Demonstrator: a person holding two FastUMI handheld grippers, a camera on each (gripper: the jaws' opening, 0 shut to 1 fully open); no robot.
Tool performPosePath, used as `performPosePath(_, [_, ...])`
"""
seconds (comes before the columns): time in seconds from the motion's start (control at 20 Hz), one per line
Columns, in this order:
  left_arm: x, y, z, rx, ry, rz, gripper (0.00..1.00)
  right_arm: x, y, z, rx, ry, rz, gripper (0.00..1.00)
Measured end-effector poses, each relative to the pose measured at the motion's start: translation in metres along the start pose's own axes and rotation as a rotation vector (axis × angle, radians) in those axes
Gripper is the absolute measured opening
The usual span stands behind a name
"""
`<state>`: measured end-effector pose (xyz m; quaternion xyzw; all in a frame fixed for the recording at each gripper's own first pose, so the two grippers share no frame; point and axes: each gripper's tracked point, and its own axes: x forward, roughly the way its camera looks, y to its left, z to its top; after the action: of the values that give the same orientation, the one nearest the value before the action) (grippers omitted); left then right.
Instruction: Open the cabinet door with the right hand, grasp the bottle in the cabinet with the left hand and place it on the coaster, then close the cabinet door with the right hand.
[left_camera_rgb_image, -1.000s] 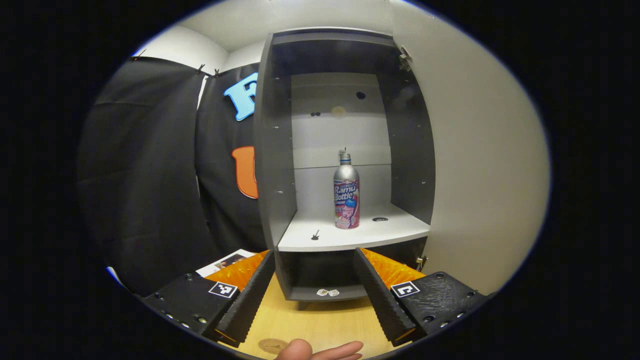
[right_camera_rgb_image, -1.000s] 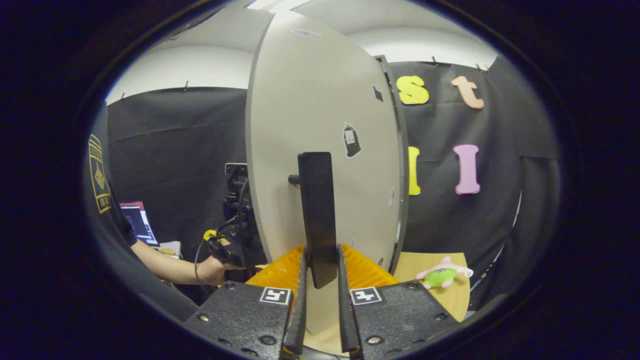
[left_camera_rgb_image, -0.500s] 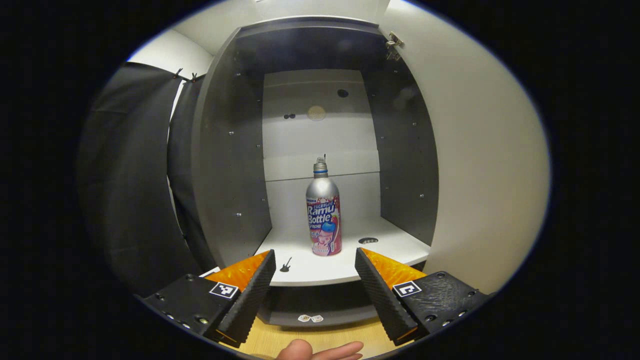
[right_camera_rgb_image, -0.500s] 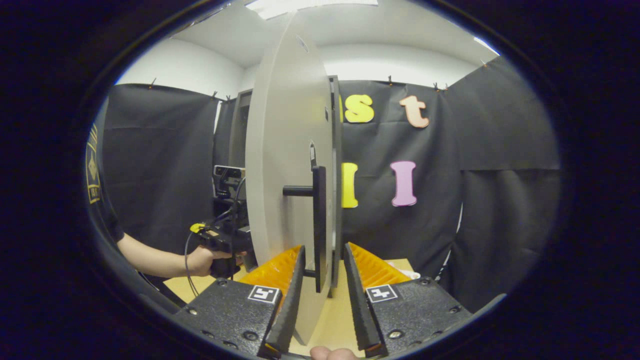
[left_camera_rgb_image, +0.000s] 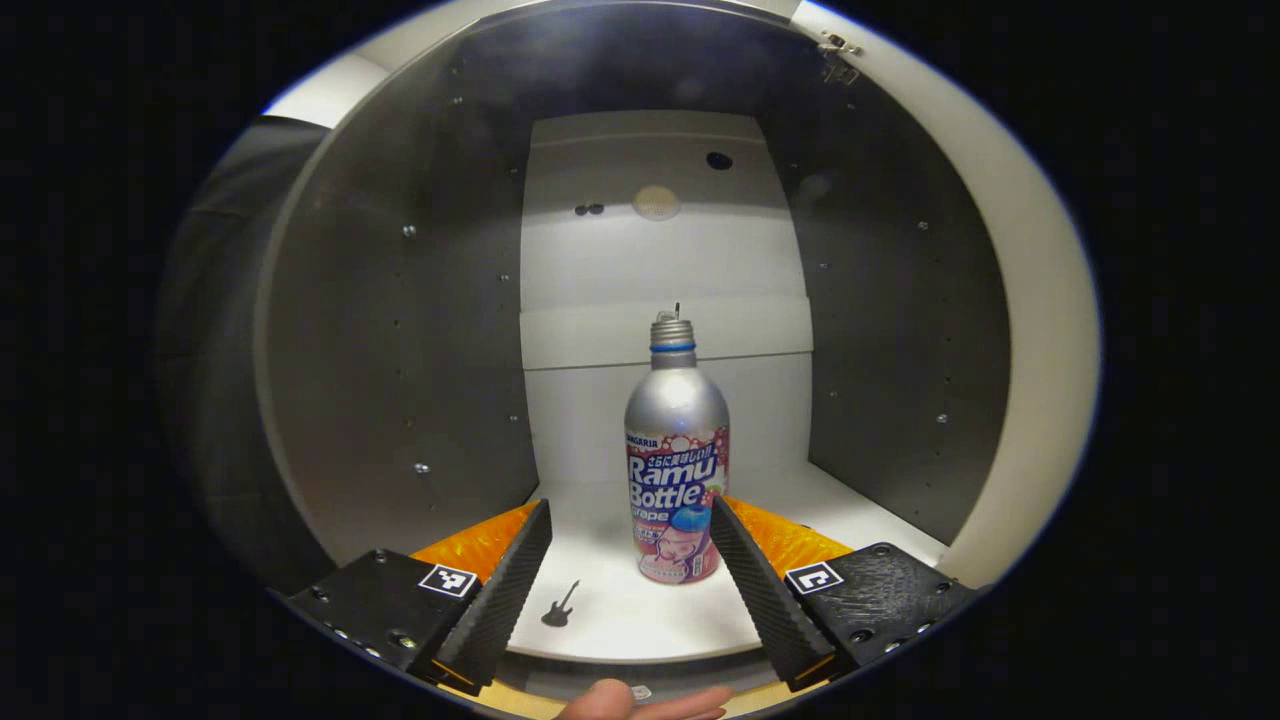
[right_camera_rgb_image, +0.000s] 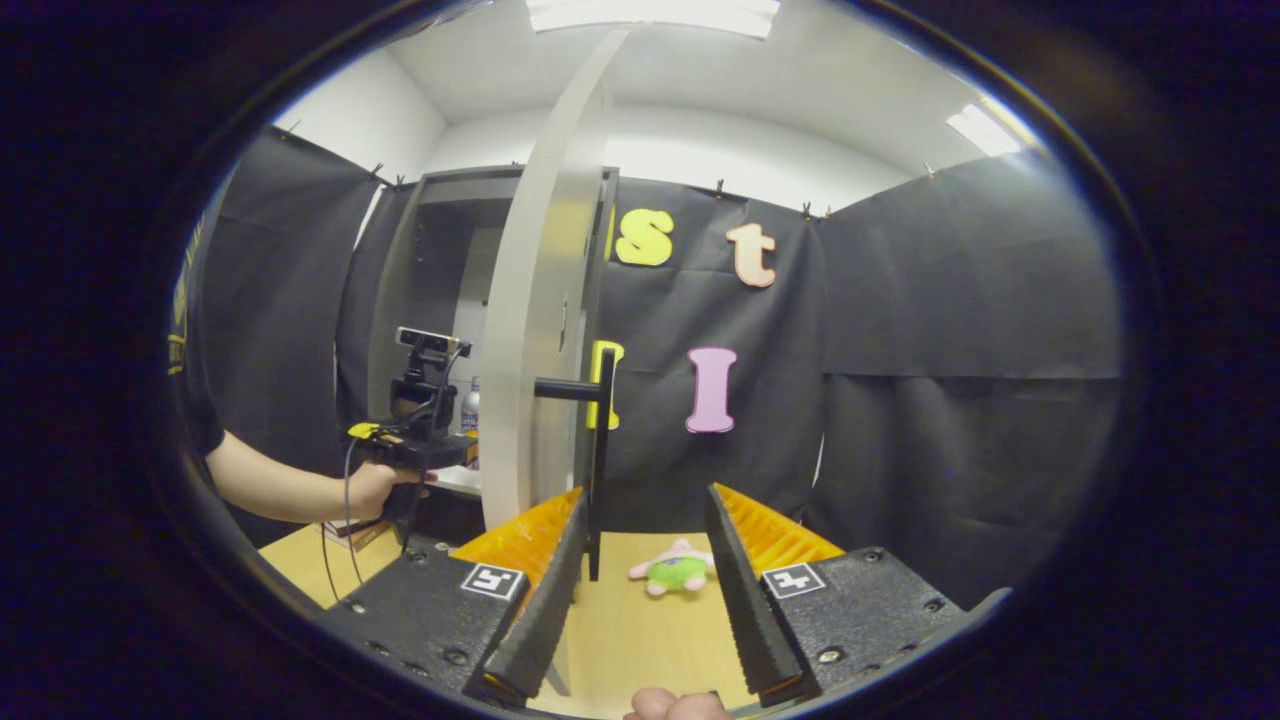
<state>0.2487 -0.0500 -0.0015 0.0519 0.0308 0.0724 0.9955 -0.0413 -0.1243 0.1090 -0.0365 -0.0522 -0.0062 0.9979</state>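
Left tool (left_camera_rgb_image: 630, 525) spread wide, grasping nothing. Bottle (left_camera_rgb_image: 677, 470) upright on the white cabinet shelf (left_camera_rgb_image: 640, 610), partly framed by my two fingers, much closer to the right finger (left_camera_rgb_image: 745, 570) than the left; no contact that I can make out.

Right tool (right_camera_rgb_image: 645, 520) also released, jaws apart. Door handle (right_camera_rgb_image: 600, 460) just beside its left finger, not pinched. Cabinet door (right_camera_rgb_image: 540, 330) swung well out, so the opening step looks done.

Handling guess: metal bottle, stiff walls, smooth and likely slippery where the printed label wraps it. Weight unknown; cannot tell if full. Narrow neck and cap (left_camera_rgb_image: 672, 332) look a poor hold. I would take the straight body at label height, below the shoulder, and shift left to centre it before closing.

Room: dark side walls (left_camera_rgb_image: 400, 350) stand well apart from the bottle on both sides, back panel well behind, plenty of height above the cap. Shelf front edge lies under my fingers; lift a little before drawing back. Small guitar-shaped sticker (left_camera_rgb_image: 560, 606) on the shelf, flat, no obstacle. Plush toy (right_camera_rgb_image: 678, 570) on the table (right_camera_rgb_image: 640, 630) beyond the door.
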Motion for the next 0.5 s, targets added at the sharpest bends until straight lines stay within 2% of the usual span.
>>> performPosePath(0.2, [0.023,0.000,-0.010,-0.042,0.014,0.007,0.96,-0.002,0.000,0.001,0.009,0.015,-0.023,0.73])
performPosePath(0.4, [0.029,-0.008,0.000,-0.009,-0.061,-0.007,0.97,0.000,-0.001,0.000,-0.014,0.029,-0.022,0.72])
performPosePath(0.5, [0.033,-0.008,0.001,0.007,-0.072,0.015,0.96,0.002,0.000,0.000,-0.031,0.029,-0.013,0.73])
